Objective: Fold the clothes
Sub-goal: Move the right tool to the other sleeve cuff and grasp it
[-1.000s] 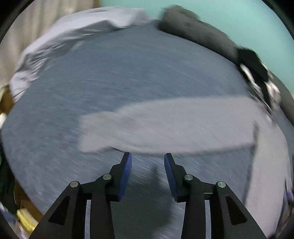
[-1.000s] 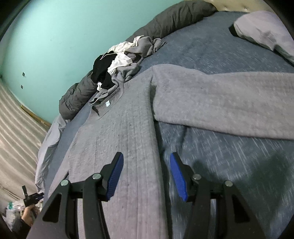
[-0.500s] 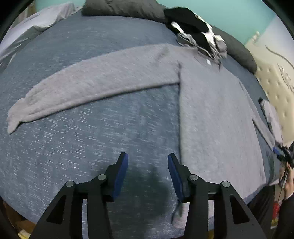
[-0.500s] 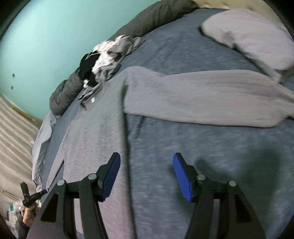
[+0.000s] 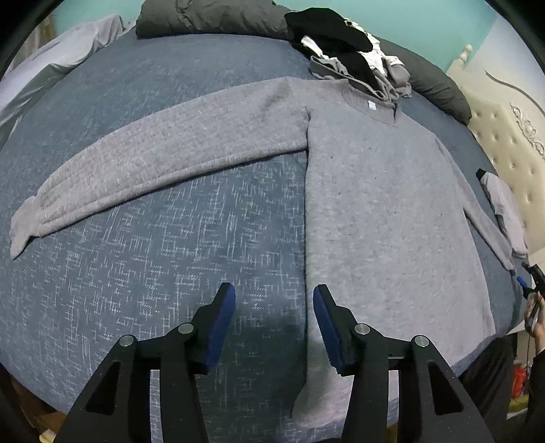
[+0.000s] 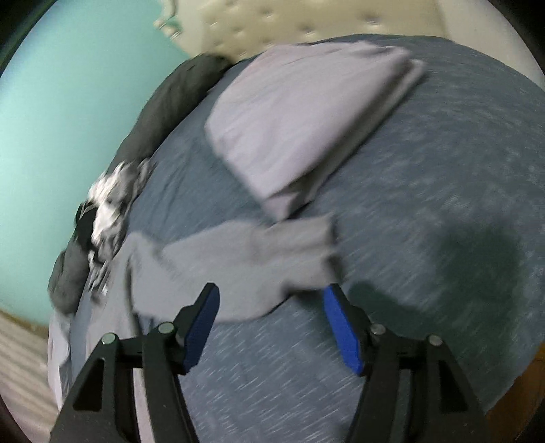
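A grey long-sleeved sweater [image 5: 385,204] lies flat on the blue bed cover [image 5: 153,259], with its left sleeve [image 5: 163,150] stretched out to the side. My left gripper [image 5: 274,320] is open and empty, just above the sweater's lower left hem edge. In the blurred right wrist view the sweater's other sleeve [image 6: 245,262] lies across the cover. My right gripper [image 6: 272,323] is open and empty, close over that sleeve's cuff end.
A pile of black, white and grey clothes [image 5: 347,54] sits by the sweater's collar, with a dark grey duvet [image 5: 211,17] behind it. A folded light grey garment [image 6: 306,112] lies near the padded headboard [image 5: 504,143]. The bed edge runs below the hem.
The left gripper has swung right from the left sleeve to the sweater's hem corner. The right gripper has swung right along the right sleeve to its cuff. Both stayed open.
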`<state>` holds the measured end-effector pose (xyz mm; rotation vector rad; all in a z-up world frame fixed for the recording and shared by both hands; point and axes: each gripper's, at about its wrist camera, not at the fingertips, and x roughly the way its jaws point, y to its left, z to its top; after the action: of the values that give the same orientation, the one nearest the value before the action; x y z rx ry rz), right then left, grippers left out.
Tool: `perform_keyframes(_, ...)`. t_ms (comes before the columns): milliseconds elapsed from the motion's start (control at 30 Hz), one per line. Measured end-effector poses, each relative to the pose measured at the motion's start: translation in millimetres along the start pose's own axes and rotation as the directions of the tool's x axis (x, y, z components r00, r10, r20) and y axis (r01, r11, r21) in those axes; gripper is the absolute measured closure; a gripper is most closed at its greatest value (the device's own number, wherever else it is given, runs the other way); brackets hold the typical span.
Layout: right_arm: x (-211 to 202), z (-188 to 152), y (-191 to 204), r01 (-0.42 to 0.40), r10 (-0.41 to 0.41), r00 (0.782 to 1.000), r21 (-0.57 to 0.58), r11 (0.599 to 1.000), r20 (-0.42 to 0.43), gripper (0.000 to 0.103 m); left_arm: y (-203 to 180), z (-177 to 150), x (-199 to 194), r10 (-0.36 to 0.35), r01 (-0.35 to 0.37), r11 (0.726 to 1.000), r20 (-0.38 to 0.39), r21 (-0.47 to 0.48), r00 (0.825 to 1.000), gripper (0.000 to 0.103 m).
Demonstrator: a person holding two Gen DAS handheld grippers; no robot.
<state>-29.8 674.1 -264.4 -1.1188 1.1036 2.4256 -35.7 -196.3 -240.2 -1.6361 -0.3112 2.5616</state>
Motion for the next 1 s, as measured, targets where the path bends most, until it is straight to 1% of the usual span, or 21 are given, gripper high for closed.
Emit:
perform_keyframes(200,13,7,-22,0.031,-0.032,0.999,0.055,0.998,0.006,0.037,-12,6,-1,0.008,-0.008,1.0,-0.001,0.015,1.0,0.048)
perform_keyframes(267,17,8,-24,0.015,-0.016,1.0,0.067,0.998,0.004,0.037,-15,8,-1,0.01,-0.009,1.0,-0.001,0.016,1.0,0.048)
perform_keyframes(400,30,9,-15,0.005,-0.005,1.0,0.016,1.0,-0.004,0.037,-21,11,-2,0.015,-0.015,1.0,-0.001,0.023,1.0,0.046)
perform_keyframes(500,34,9,-8,0.017,-0.017,1.0,-0.023,1.0,0.001,0.037,-25,12,-2,0.006,-0.006,1.0,0.003,0.024,1.0,0.046)
perform_keyframes(567,36,8,-1,0.006,-0.006,1.0,-0.049,0.999,0.0,0.039,-26,12,-1,0.005,-0.005,1.0,0.0,0.024,1.0,0.046)
perform_keyframes(600,38,8,2,0.001,-0.001,1.0,-0.06,0.998,0.001,0.045,-26,12,0,0.006,-0.006,1.0,-0.001,0.024,1.0,0.046)
perform_keyframes(633,38,7,5,0.0,0.0,1.0,-0.071,0.997,0.005,0.056,-25,12,1,0.006,-0.006,1.0,-0.003,0.023,1.0,0.046)
perform_keyframes(667,38,7,8,0.002,-0.001,1.0,-0.089,0.996,0.006,0.062,-25,12,2,0.006,-0.006,1.0,-0.004,0.022,1.0,0.046)
perform_keyframes(733,37,5,11,0.006,-0.006,1.0,-0.125,0.992,0.003,0.086,-24,12,2,0.003,-0.003,1.0,-0.002,0.02,1.0,0.046)
perform_keyframes(833,28,4,22,0.021,-0.015,0.999,-0.184,0.983,0.031,0.096,-24,13,1,0.0,0.0,1.0,0.0,0.019,1.0,0.046)
perform_keyframes(1000,2,18,50,0.009,0.023,0.994,-0.282,0.959,0.109,0.098,-21,12,3,-0.004,0.004,1.0,-0.003,0.008,1.0,0.046)
